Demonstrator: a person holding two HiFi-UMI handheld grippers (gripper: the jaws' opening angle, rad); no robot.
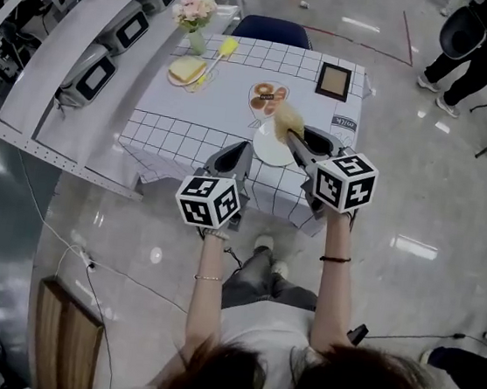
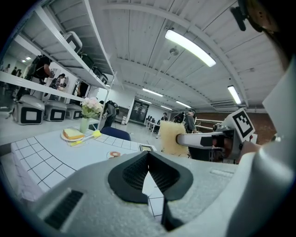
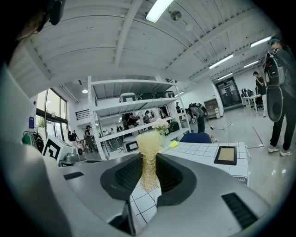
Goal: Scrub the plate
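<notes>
Fingers (image 3: 127,173) on the right gripper (image 3: 149,163) clenched around a sponge (image 3: 149,143), pinching it thin at the waist between dark ribbed pads. Left gripper (image 2: 148,155) fingers (image 2: 134,173) pressed together at the tips with nothing in between, just checked cloth (image 2: 46,157) showing through the gap lower down.

Plate (image 1: 269,151): plain white, round, smooth, glossy-looking. Sitting by the near edge of the bench (image 1: 218,111), a bit right of the middle. Only visible from the head view, and only partly: right side covered by the right gripper, far rim overlapped by the sponge. Can't tell whether sponge and plate actually touch. Left gripper's tip just beside the plate's left rim, contact hard to make out. No sign of the plate in either gripper view, with the grey gripper bodies blocking the way.

Sponge pale yellow, coarse and fibrous, kinda loofah-like, puffed out wide past the fingers. Cloth white with a black grid round the borders, plain in the middle, draped over the near edge. Toward the far left corner: bread slice (image 1: 186,69) on a small dish, yellow brush (image 1: 221,53) beside it, vase of pale flowers (image 1: 195,16). Dark picture frame (image 1: 333,81) lying flat near the far right corner.
</notes>
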